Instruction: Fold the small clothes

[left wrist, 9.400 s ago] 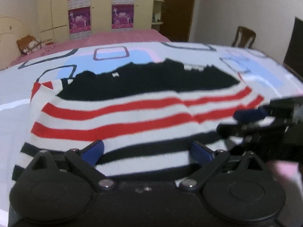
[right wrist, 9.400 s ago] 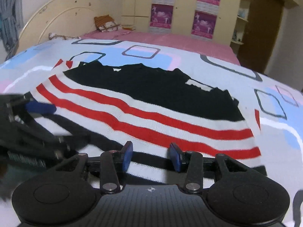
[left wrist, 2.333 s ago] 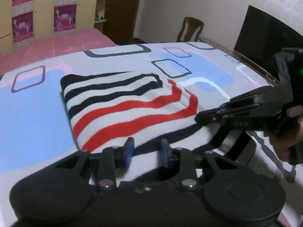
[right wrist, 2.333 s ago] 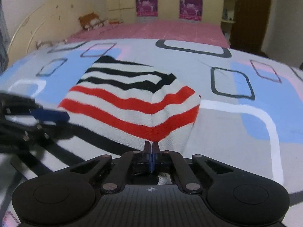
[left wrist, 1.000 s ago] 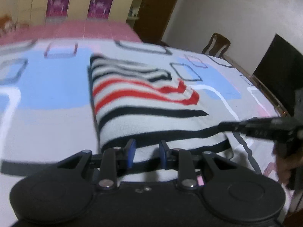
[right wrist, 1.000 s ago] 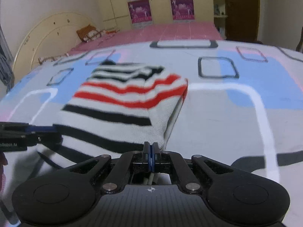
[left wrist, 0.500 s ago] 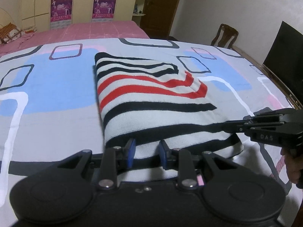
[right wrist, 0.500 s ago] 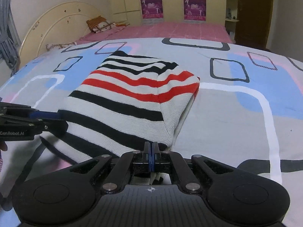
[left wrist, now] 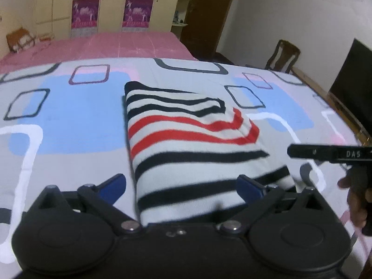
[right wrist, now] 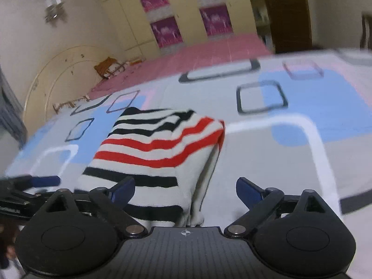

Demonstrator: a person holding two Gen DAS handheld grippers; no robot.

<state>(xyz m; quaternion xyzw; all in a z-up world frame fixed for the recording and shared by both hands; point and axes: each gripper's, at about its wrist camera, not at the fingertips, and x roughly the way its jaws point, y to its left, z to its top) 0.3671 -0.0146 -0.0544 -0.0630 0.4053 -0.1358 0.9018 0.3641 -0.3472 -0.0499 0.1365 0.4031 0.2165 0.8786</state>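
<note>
A: On the bed (left wrist: 69, 121), one folded striped sweater (left wrist: 190, 144) lies flat, with bare patterned cover open all round its edges.

B: Two tongs! Left tongs (left wrist: 181, 186) and right tongs (right wrist: 186, 189) have both just sprung wide, released, straddling the near hem, gripping nothing.

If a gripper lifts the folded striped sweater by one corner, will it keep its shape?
Probably not. The striped sweater is soft knit, so it would likely sag. Its layers lie loose at the open side, so the fold may fall open.

The folded sweater (left wrist: 190, 148) lies on the bedspread (left wrist: 69, 121).
</note>
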